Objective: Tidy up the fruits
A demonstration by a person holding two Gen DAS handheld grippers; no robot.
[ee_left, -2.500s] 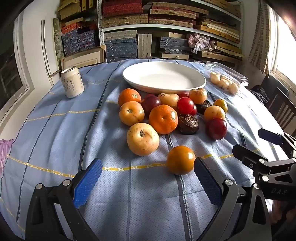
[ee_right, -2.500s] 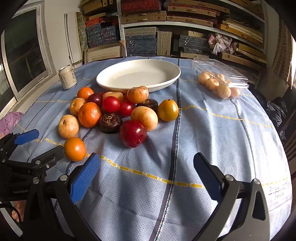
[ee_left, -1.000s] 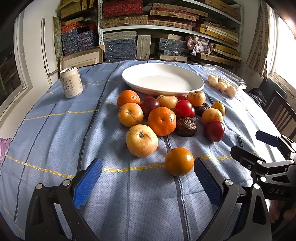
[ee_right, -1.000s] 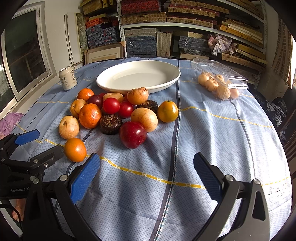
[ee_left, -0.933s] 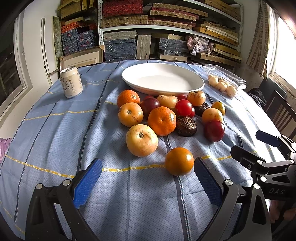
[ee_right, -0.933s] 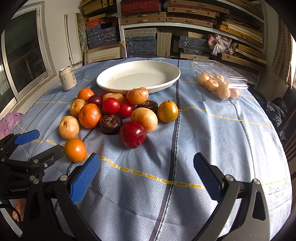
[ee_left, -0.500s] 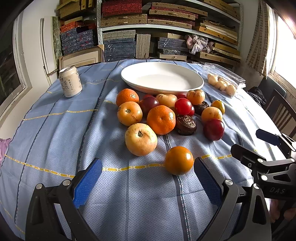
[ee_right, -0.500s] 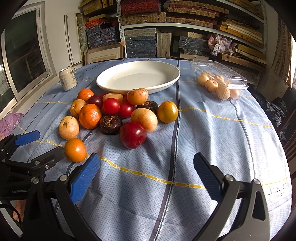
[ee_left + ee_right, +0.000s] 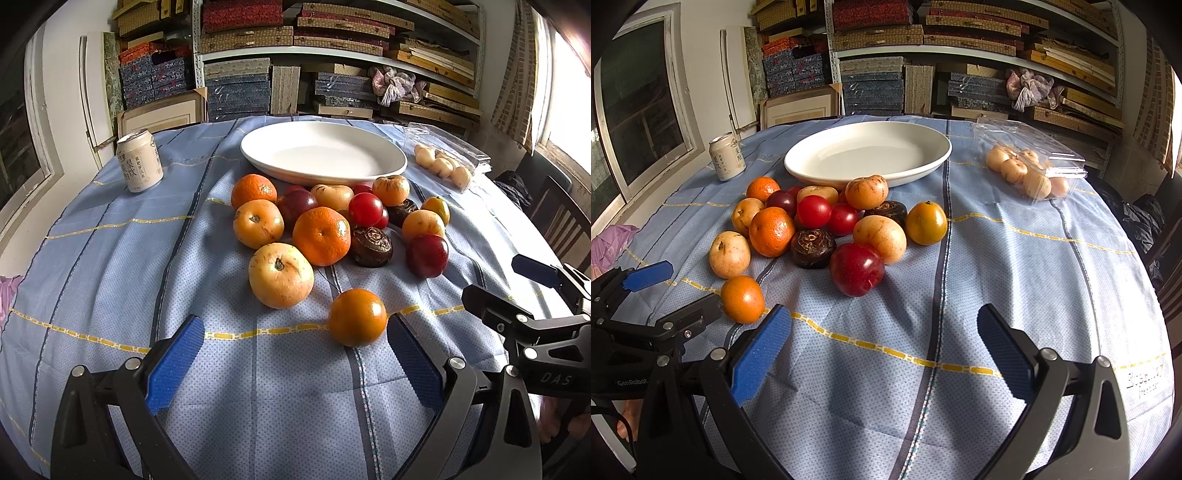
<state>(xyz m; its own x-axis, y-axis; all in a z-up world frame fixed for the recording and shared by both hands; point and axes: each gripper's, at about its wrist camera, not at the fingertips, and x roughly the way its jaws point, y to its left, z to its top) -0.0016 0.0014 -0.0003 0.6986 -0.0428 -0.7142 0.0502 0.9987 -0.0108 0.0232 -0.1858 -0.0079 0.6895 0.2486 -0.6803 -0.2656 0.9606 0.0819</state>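
Blue tablecloth, loose fruits before white plate, both hand-held grippers spread wide, empty

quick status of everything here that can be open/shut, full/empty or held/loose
left gripper: open, holding nothing
right gripper: open, holding nothing
white plate: empty
loose fruits: on the cloth, none held
clear plastic box: has fruit inside, lid state unclear
drink can: upright, top unclear

Behind my round table's blue tablecloth, metal shelves hold stacked boxes. Daylight enters a window on my left; a dark wooden chair stands right.
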